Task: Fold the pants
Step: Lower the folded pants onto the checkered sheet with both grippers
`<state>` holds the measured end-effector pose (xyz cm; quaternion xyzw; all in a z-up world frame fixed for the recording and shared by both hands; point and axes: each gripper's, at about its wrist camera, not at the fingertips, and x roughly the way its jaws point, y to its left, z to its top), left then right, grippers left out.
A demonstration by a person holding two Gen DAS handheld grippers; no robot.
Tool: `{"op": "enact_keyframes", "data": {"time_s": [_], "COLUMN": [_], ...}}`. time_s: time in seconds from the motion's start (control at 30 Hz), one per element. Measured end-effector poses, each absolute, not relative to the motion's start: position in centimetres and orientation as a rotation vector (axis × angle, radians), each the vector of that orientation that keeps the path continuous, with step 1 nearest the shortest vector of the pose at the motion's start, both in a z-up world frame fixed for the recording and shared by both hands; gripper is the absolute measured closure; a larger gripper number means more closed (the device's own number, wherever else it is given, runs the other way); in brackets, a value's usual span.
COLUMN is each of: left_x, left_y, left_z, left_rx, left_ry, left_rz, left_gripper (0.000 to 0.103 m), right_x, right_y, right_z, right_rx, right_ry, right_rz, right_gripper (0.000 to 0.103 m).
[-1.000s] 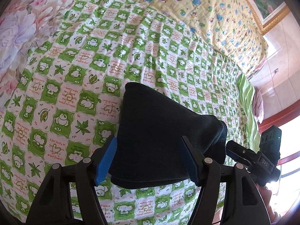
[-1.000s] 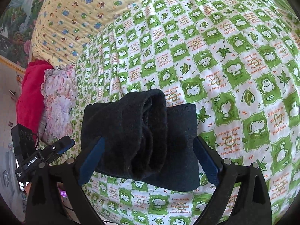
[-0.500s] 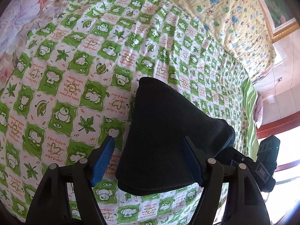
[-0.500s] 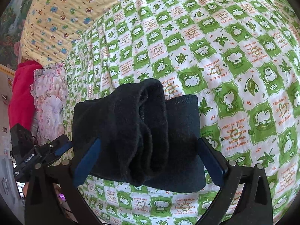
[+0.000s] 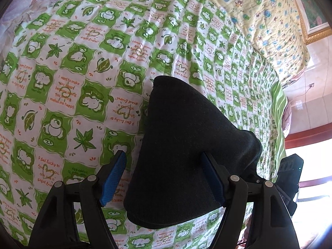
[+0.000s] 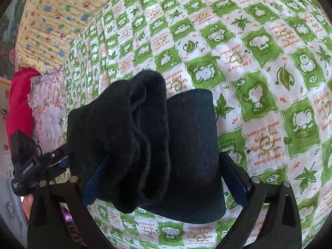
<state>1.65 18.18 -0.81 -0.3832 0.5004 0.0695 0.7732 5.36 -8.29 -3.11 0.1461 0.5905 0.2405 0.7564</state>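
Note:
The dark navy pants lie folded into a thick bundle on the green-and-white patterned bedsheet. In the left wrist view my left gripper is open, its blue-padded fingers astride the near end of the bundle. In the right wrist view the pants show stacked folded layers, and my right gripper is open with its fingers either side of the bundle. The other gripper shows at the edge of each view.
A yellow cartoon-print quilt lies at the far end of the bed. A floral pillow and red cloth sit at the bed's side. A framed picture hangs on the wall.
Both grippers have moved in closer and lower over the folded pants, so the bundle looks larger. The jaws stay open. The pants have not visibly shifted on the sheet.

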Motion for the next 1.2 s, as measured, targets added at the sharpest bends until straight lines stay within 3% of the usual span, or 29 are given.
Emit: {"op": "enact_keyframes", "data": {"time_s": [0.33, 0.53, 0.6, 0.77, 0.97, 1.2], "left_x": [3.2, 4.1, 4.4, 4.3, 3.6, 2.3], "left_y": [17.5, 16.6, 16.2, 16.0, 15.8, 15.5], "left_z": [-1.8, -2.6, -3.0, -3.0, -1.8, 1.4], "left_rx": [-0.849, -0.859, -0.867, -0.897, -0.863, -0.796], "left_ry": [1.109, 1.09, 1.083, 1.038, 1.012, 0.952], "left_rz": [0.117, 0.078, 0.057, 0.024, 0.018, 0.026], "left_gripper": [0.025, 0.026, 0.031, 0.059, 0.071, 0.074], "right_x": [5.8, 5.8, 5.8, 5.6, 5.4, 5.1], "right_y": [-10.6, -12.1, -12.5, -13.0, -12.8, -11.1], "right_z": [-4.1, -4.9, -5.1, -5.2, -4.4, -1.8], "right_rx": [0.404, 0.483, 0.504, 0.531, 0.511, 0.451], "right_ry": [1.285, 1.278, 1.275, 1.263, 1.245, 1.202], "right_rz": [0.59, 0.633, 0.646, 0.678, 0.697, 0.733], "right_gripper": [0.042, 0.046, 0.047, 0.05, 0.054, 0.057]}}
